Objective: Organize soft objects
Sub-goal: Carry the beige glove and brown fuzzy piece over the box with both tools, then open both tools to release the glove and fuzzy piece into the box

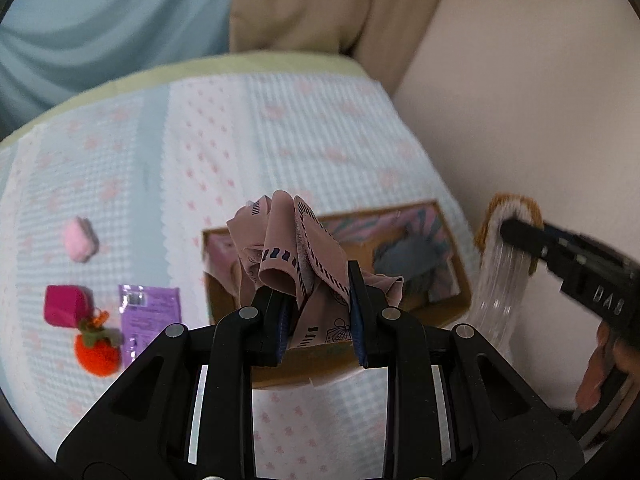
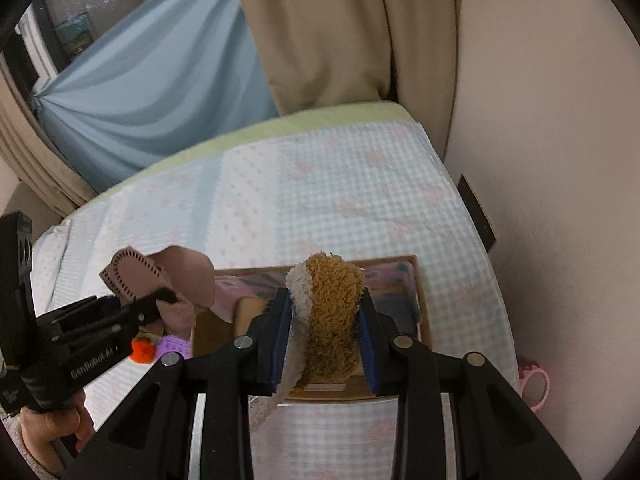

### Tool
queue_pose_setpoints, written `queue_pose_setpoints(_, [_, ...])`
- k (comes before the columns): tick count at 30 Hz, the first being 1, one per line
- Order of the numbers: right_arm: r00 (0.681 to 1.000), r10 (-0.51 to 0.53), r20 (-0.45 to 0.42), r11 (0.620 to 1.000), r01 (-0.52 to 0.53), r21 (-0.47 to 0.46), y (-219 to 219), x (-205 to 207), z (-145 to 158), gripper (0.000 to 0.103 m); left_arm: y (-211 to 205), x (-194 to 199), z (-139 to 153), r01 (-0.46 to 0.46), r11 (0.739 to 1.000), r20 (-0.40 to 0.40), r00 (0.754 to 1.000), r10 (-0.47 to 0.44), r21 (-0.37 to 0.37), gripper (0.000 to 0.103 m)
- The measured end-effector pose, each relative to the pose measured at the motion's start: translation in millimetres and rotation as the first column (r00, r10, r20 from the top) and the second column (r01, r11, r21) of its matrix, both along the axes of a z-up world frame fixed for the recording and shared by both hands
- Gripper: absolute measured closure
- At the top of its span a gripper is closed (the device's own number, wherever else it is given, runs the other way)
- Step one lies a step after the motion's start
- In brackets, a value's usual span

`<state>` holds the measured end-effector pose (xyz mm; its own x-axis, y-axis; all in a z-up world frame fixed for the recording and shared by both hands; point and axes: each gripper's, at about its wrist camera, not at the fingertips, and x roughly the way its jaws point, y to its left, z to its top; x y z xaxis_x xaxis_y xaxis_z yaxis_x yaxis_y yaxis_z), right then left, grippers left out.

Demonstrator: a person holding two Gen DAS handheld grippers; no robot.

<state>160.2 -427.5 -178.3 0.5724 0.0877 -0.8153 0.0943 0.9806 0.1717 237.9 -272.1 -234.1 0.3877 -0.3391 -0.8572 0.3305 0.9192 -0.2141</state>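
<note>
Left wrist view, left to right: pink fluffy puff [image 1: 81, 239] is lying alone on the bed [image 1: 280, 128], which is wearing a pale blue checked cover. Nearer the camera a magenta block [image 1: 64, 305] is touching an orange knitted fruit [image 1: 97, 350]. A purple packet [image 1: 149, 317] is sitting just beside both.

Left tongs [image 1: 318, 312] are pinching a mauve printed cloth [image 1: 286, 256]. The cloth is bunching up above the fingers [image 1: 358, 300] and hanging over the near left part of a cardboard box [image 1: 452, 248]. The box is resting on the bed, holding striped pink fabric and a grey-blue soft item [image 1: 404, 256].

Far right of that view: right tongs [image 1: 516, 236] are gripping a brown-and-white fuzzy item [image 1: 504, 248], held in the air beside the box's right end, near the wall [image 1: 540, 100].

Right wrist view, left to right: the left hand [image 2: 52, 424] is holding the left tongs' body, with the cloth raised above the box's left edge. The orange fruit and purple packet are peeking out just under it.

Centre: right tongs are pressing on the fuzzy item from both sides, brown pile on top, white strip trailing down on the left. It is hovering over the near middle of the box.

Far right: a pink plastic object [image 2: 534, 388] is sitting low by the wall, apart from the bed; can't tell what it is.
</note>
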Motion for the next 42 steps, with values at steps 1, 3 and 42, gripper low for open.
queue_pose_setpoints(1, [1.0, -0.005, -0.015, 1.0, 0.005, 0.001, -3, 4, -8, 0.074, -1, 4, -8, 0.009, 1.0, -0.012, 1.0, -0.009, 0.011, 0.081])
queue_pose_setpoints(3, [0.999, -0.013, -0.042, 1.0, 0.013, 0.005, -7, 13, -22, 0.074, -4, 12, -26, 0.025, 0.999, -0.041, 0.999, -0.024, 0.026, 0.081])
queue_pose_setpoints(42, [0.947, 0.06, -0.315, 0.997, -0.045, 0.056, 3, 68, -143, 0.0, 2, 6, -76, 0.135, 0.981, -0.149, 0.982, -0.113, 0.141, 0.0])
